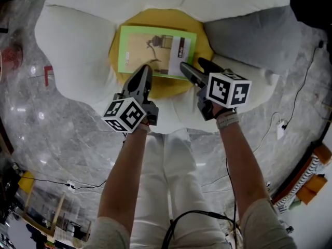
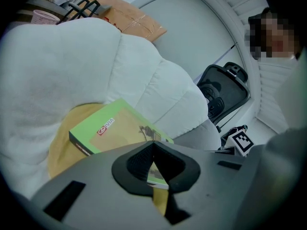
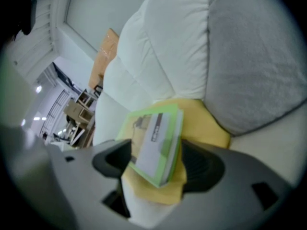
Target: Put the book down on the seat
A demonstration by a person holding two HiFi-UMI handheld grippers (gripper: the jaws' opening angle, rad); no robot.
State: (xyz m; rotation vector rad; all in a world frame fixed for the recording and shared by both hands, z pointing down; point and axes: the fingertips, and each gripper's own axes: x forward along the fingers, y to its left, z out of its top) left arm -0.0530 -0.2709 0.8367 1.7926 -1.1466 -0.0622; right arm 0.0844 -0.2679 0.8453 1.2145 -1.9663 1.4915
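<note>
Grey cushion (image 1: pixel 249 35) lies at upper right. Grey marbled floor (image 1: pixel 62 134) carries a white plug block (image 1: pixel 280 130) at right and a red object (image 1: pixel 10 56) at the left edge. Black office chair (image 2: pixel 224 91) and taped cardboard box (image 2: pixel 132 19) stand in the background.

Glossy grey marble floor (image 1: pixel 57 139) reflects lights; a black office chair (image 2: pixel 224 91) stands by.

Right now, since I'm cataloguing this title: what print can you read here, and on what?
"VIA", beside a red logo, on the green book cover.
Dark print on the cover's white band: too small to read.
Print on the spine: too blurred to read.
</note>
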